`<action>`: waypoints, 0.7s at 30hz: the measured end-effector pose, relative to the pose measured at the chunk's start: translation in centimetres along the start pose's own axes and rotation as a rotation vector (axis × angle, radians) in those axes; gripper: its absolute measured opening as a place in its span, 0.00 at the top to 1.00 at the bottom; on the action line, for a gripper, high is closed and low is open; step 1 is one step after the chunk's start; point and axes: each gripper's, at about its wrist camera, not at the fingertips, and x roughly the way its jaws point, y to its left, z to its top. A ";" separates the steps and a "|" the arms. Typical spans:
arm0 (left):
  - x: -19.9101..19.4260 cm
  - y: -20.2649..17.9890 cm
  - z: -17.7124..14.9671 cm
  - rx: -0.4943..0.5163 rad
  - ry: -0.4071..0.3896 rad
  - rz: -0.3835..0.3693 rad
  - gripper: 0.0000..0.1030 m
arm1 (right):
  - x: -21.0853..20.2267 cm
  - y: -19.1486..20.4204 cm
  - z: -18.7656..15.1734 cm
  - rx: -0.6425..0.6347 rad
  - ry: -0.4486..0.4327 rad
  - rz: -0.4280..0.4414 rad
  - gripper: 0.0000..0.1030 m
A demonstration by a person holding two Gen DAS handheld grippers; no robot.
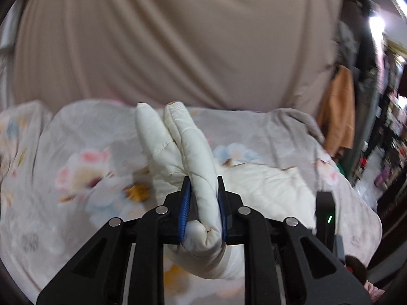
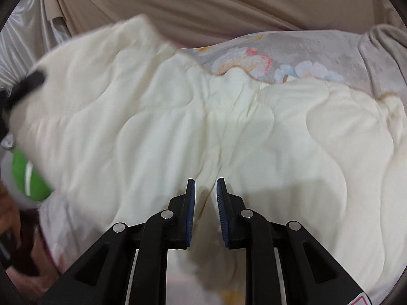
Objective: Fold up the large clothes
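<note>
Left gripper [image 1: 203,185], frame centre, clamped on cream quilted garment [image 1: 193,152]; right gripper [image 2: 205,188] narrowly parted, pinch on fabric unclear. Lift evenly, keeping edges aligned.

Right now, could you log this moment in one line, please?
left claw: shut on cream quilt | right claw: cannot tell | floral cover beneath

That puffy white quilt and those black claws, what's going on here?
A person is folding a cream quilt on a flowered bed cover with two hand-held claws. The left claw is clamped on a bunched fold of it. The right claw has quilt between its nearly closed jaws; its grip is unclear.
</note>
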 end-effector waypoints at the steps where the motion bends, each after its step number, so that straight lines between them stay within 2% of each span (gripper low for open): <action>1: 0.5 -2.1 0.5 0.046 -0.003 -0.023 0.83 | -0.4 0.0 -1.2 0.002 0.011 0.007 0.85; 3: 2.3 -5.3 1.1 0.106 0.005 -0.066 0.84 | 0.2 -0.5 -3.5 0.027 0.058 0.022 0.86; 6: 5.1 -10.3 0.8 0.192 0.052 -0.148 0.85 | 1.1 -1.7 -5.7 0.095 0.085 0.048 0.94; 9: 8.5 -14.8 -0.4 0.275 0.107 -0.165 0.85 | -0.1 -2.8 -6.6 0.174 0.085 0.121 0.95; 11: 12.1 -17.4 -1.3 0.299 0.176 -0.176 0.85 | -1.7 -3.8 -7.6 0.207 0.059 0.129 0.93; 12: 13.3 -18.0 -1.9 0.307 0.199 -0.178 0.85 | -2.9 -4.6 -8.4 0.226 0.035 0.113 0.92; 14: 16.3 -19.7 -3.6 0.330 0.256 -0.173 0.85 | -5.2 -6.2 -9.9 0.266 -0.006 0.087 0.83; 17: 19.8 -21.7 -6.7 0.371 0.330 -0.158 0.84 | -9.2 -9.4 -11.7 0.357 -0.086 0.039 0.83; 21: 21.2 -22.7 -9.3 0.410 0.338 -0.110 0.82 | -14.4 -12.2 -12.0 0.391 -0.194 -0.059 0.83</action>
